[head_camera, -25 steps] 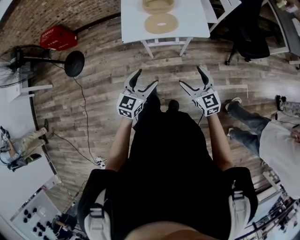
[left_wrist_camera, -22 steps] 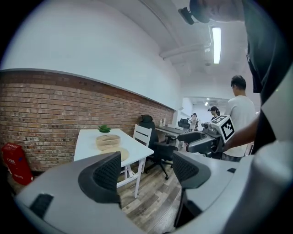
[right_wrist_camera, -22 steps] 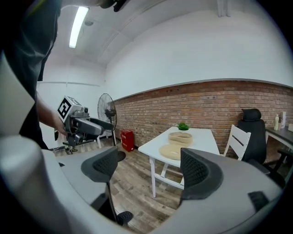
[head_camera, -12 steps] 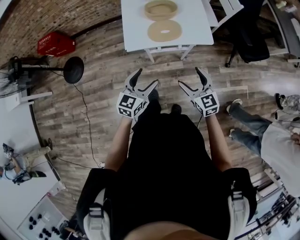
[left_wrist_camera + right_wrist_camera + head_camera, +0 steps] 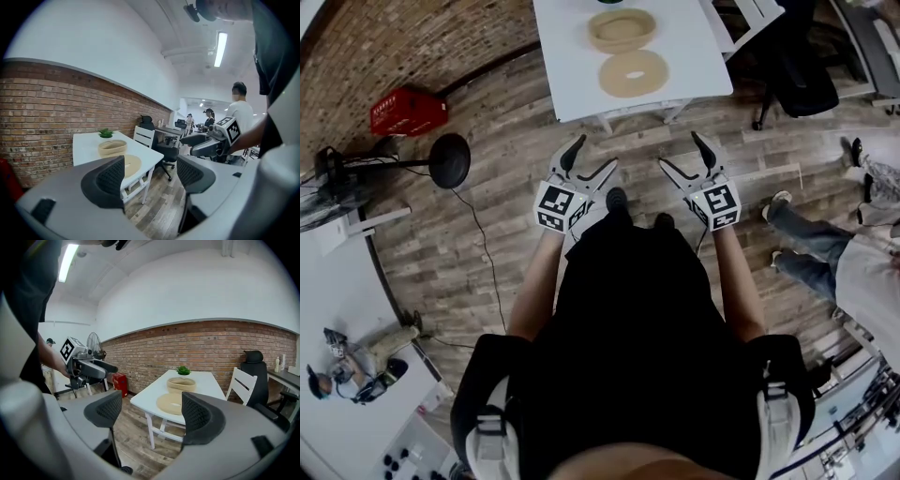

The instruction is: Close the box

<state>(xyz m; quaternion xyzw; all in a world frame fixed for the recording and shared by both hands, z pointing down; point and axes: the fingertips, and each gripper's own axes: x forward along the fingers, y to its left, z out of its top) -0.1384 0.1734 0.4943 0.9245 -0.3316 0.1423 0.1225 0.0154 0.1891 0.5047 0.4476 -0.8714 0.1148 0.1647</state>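
**A:** Start at the left; what is the left gripper (image 5: 592, 155) doing?

**B:** It hangs over the wooden floor (image 5: 487, 234), jaws spread, nothing between them; ahead stands the white counter (image 5: 567, 66), well apart from it; the box (image 5: 622, 28), round and tan, sits open toward the far edge; its lid (image 5: 635, 73) lies flat just beside it, on the near side.

**A:** How will they handle?

**B:** Both look light and stiff, woven or pressed fibre, I judge; the lid is thin, so I would pinch it at the rim, gently; the box may slide on that smooth top, so one gripper could steady its wall.

**A:** And the right gripper (image 5: 681, 152)?

**B:** Spread and empty too, level with the left.

**A:** What differs from a second ago?

**B:** The counter has drawn nearer in every view; box and lid show larger; the person seems to have stepped toward them; both grippers stay as wide as before.
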